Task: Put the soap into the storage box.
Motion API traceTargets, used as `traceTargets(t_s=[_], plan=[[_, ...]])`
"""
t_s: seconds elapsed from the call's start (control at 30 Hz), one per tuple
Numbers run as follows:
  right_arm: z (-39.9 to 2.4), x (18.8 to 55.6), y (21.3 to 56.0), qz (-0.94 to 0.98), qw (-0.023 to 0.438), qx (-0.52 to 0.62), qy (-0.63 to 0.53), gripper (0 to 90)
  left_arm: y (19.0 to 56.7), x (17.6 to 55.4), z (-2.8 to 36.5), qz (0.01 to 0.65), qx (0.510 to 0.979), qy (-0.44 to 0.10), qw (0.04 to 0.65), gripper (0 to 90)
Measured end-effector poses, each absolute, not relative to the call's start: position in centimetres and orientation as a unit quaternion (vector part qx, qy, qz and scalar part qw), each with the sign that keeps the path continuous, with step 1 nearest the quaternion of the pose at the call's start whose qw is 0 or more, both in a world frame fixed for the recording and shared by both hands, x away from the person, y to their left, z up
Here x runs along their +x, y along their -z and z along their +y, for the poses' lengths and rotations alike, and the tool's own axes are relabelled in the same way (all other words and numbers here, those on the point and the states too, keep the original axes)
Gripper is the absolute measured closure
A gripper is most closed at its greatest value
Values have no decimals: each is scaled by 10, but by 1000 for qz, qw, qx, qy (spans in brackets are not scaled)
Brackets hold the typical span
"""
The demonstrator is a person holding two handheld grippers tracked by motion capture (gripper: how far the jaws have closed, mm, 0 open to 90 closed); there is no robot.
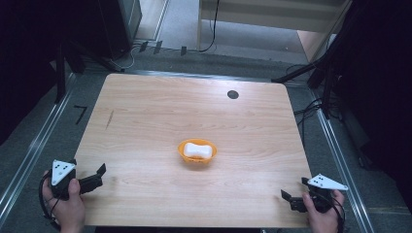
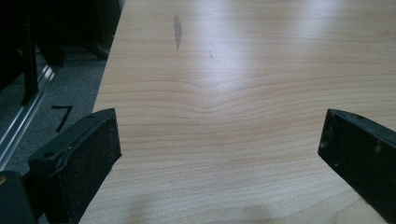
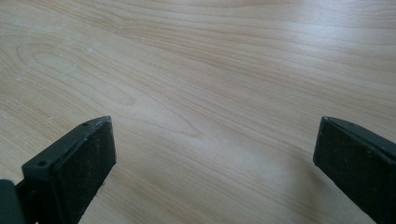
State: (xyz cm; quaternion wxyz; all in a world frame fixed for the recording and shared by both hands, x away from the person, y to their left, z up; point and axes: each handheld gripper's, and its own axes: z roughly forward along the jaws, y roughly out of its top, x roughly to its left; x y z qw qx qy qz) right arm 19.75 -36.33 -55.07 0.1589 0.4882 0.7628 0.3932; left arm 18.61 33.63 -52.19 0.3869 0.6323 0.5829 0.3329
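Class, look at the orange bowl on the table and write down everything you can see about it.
The orange bowl is small, shallow and round to slightly oval, with a smooth rim; it looks like plastic. It stands upright near the middle of the wooden table, resting on the bare top. Inside lies one white, soft-edged oblong object, filling most of the bowl. Nothing else touches it; both grippers are far off at the near corners.

Wooden table (image 1: 145, 121); orange bowl (image 1: 183, 151) holding white object (image 1: 198, 150) at centre; dark round mark (image 1: 232, 94) toward 1 o'clock.

White lump (image 1: 198, 150) in bowl (image 1: 182, 154): unidentifiable.
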Motion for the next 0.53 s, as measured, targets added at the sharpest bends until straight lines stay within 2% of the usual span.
traceTargets(t_s=[0.3,0.53], plan=[[-366,185,553,733,195,492,-428,0,522,187,337,583,631,-333,388,0],[-368,184,552,729,200,496,-427,0,522,186,336,582,633,-334,385,0]])
